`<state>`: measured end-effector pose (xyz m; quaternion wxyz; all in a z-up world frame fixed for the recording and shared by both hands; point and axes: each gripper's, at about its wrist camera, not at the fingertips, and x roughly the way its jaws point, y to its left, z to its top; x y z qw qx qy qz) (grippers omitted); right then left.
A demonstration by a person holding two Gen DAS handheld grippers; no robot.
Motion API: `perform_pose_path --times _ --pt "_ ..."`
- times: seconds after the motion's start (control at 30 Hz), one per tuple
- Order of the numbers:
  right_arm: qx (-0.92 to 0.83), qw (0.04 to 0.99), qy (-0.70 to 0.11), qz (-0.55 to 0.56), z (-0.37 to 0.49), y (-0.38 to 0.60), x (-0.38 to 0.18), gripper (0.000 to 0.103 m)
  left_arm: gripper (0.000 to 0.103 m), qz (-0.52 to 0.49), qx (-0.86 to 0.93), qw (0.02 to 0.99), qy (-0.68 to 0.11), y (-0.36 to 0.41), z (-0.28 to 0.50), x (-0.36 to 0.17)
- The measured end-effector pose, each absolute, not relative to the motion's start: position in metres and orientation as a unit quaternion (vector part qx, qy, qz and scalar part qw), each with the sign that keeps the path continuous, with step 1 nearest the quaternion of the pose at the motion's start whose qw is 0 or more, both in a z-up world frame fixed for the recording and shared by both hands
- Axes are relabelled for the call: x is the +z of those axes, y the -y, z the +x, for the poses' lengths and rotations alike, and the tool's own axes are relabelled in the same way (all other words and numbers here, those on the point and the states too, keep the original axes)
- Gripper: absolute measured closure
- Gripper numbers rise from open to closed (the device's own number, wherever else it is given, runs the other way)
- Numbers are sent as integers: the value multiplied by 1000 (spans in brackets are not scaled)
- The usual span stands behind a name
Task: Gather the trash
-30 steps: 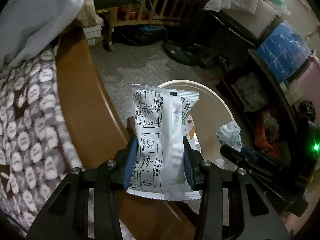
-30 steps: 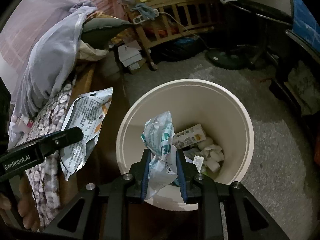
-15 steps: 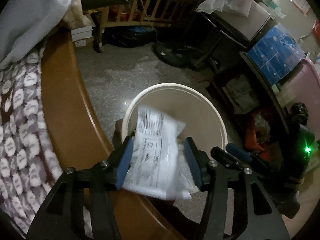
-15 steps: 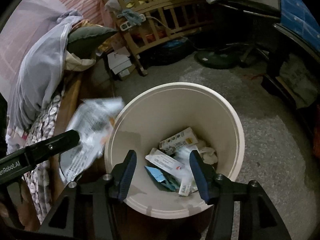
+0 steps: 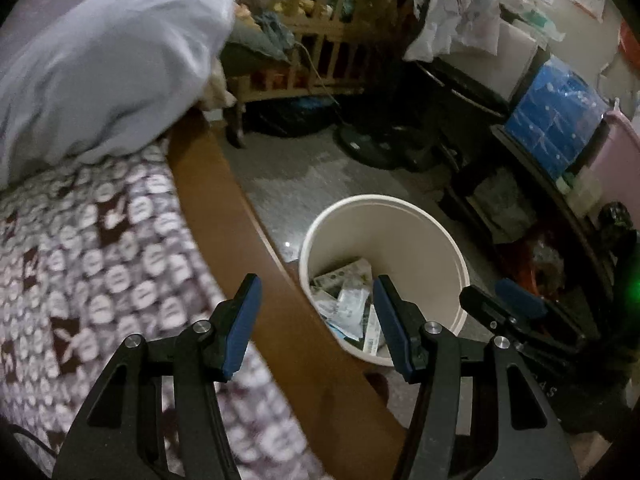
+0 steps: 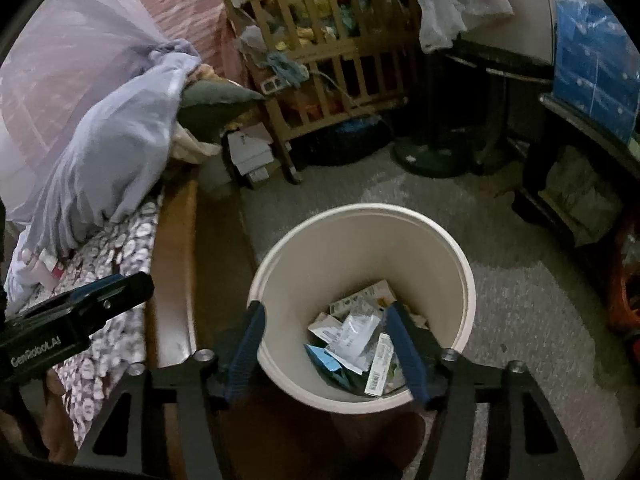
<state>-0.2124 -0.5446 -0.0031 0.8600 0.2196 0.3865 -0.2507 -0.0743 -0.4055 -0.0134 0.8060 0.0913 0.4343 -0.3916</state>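
Grey speckled floor (image 6: 520, 280) fills the middle of both my views, with a wooden slatted crib (image 6: 332, 60) at the back and a bed with a purple-and-white patterned blanket (image 5: 80, 264) and a brown wooden side rail (image 5: 248, 240) on the left. On the floor just beside that rail stands a round cream plastic bin (image 6: 360, 232), upright. At its bottom lies the trash, a loose pile of white and printed wrappers and small cartons (image 6: 356, 340), with a blue scrap among them.

My right tool (image 6: 328, 344) hangs above the bin's near rim, its blue-padded fingers spread wide with nothing between them; the trash pile shows below, in the gap between the pads. My left tool (image 5: 316, 316) is also spread apart and empty. It sits over the bed rail, to the left of the bin, with its right pad overlapping the bin's mouth in view and the trash (image 5: 348, 300) showing just inside that pad. The two tools are near each other but apart.
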Motion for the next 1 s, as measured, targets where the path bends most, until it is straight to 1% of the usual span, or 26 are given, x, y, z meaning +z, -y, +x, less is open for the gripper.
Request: perform_pose_path --times 0.47,0.77,0.9,1.0 --pt "-257 888 -337 178 -224 487 47 37 47 79 -362 850 -374 341 -96 27" --pt "-270 901 -307 147 -234 464 74 36 47 93 -356 877 -309 316 -115 51" --pt "-276 905 -293 138 -238 456 83 31 47 92 -358 882 -293 308 -121 56" --pt "-279 906 -290 129 -238 453 87 31 47 93 -356 885 -285 305 -124 57"
